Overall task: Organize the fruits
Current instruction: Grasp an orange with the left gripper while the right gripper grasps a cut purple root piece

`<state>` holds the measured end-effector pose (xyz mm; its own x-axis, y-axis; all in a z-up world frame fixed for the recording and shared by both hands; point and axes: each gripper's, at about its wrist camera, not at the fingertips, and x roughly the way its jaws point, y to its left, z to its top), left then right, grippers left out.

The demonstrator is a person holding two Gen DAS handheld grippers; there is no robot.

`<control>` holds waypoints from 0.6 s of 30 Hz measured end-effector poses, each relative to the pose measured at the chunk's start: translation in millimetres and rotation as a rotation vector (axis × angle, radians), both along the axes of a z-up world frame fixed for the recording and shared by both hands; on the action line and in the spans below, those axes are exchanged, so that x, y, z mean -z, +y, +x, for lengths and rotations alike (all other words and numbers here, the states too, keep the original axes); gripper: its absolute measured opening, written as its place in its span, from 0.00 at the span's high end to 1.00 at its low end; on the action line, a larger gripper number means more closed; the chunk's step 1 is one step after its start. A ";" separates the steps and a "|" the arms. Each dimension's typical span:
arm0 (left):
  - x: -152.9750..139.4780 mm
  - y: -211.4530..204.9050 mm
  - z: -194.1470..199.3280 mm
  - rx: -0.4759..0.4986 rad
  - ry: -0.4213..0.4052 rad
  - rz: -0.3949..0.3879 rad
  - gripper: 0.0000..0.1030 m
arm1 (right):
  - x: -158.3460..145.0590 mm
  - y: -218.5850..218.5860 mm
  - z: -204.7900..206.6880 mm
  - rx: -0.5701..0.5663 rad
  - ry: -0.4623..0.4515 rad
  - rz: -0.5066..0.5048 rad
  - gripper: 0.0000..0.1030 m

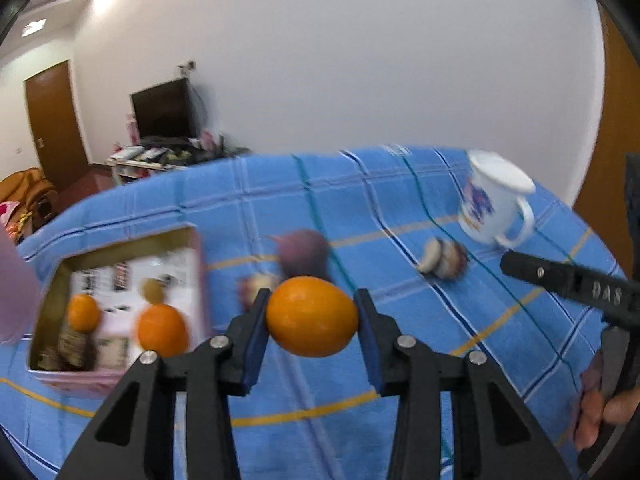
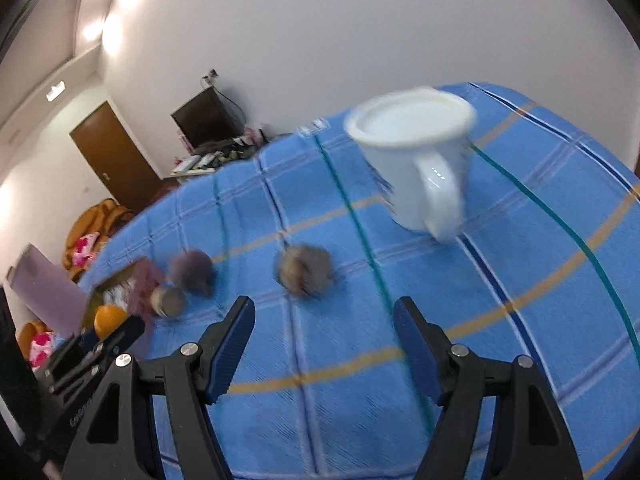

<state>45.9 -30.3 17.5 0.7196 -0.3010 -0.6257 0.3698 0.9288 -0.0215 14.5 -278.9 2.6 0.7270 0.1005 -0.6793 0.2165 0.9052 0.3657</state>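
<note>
In the left wrist view my left gripper [image 1: 312, 318] is shut on an orange [image 1: 312, 315], held just above the blue checked cloth [image 1: 400, 208]. To its left lies an open pink box [image 1: 198, 264] with two oranges [image 1: 163, 330] and a small brownish fruit inside. A dark purple fruit [image 1: 304, 254] sits behind the held orange, and a brown-and-white fruit [image 1: 442, 260] lies further right. My right gripper [image 2: 324, 340] stands open over bare cloth, nothing between its fingers; the brown fruit [image 2: 305, 269] and the purple fruit [image 2: 192, 270] lie beyond it.
A white mug [image 2: 416, 164] with a blue print stands on the cloth at the right, handle toward me. The pink box lid [image 2: 48, 292] stands up at the far left. Beyond the table edge are a TV, a cluttered low shelf and a door.
</note>
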 end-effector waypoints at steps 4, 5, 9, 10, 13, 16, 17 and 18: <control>-9.2 32.1 12.2 -0.065 -0.029 -0.019 0.58 | 3.6 20.6 40.4 -0.019 0.020 -0.049 0.29; -8.7 37.7 14.1 -0.078 -0.035 -0.012 0.58 | 8.6 25.4 48.8 -0.021 0.039 -0.063 0.29; -4.7 59.3 19.6 -0.107 -0.039 -0.020 0.58 | 34.8 40.4 76.3 0.028 0.133 -0.142 0.29; -3.1 62.8 21.5 -0.115 -0.038 -0.022 0.58 | 40.2 42.8 81.3 0.036 0.147 -0.156 0.29; 3.9 66.6 24.1 -0.132 -0.062 -0.016 0.58 | 45.5 50.2 88.8 0.040 0.174 -0.245 0.49; 8.7 71.5 25.5 -0.129 -0.057 -0.025 0.58 | 45.9 53.8 90.1 0.025 0.174 -0.276 0.51; 8.3 72.9 25.6 -0.126 -0.059 -0.028 0.58 | 45.8 52.9 90.1 0.022 0.174 -0.270 0.51; 7.7 74.2 25.2 -0.130 -0.067 -0.025 0.58 | 45.9 52.2 90.0 0.020 0.173 -0.267 0.51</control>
<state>71.1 43.9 9.8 0.7937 -0.2175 -0.5682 0.2478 0.9685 -0.0246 104.5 -226.7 -43.3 0.5985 -0.1113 -0.7933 0.2739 0.9591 0.0720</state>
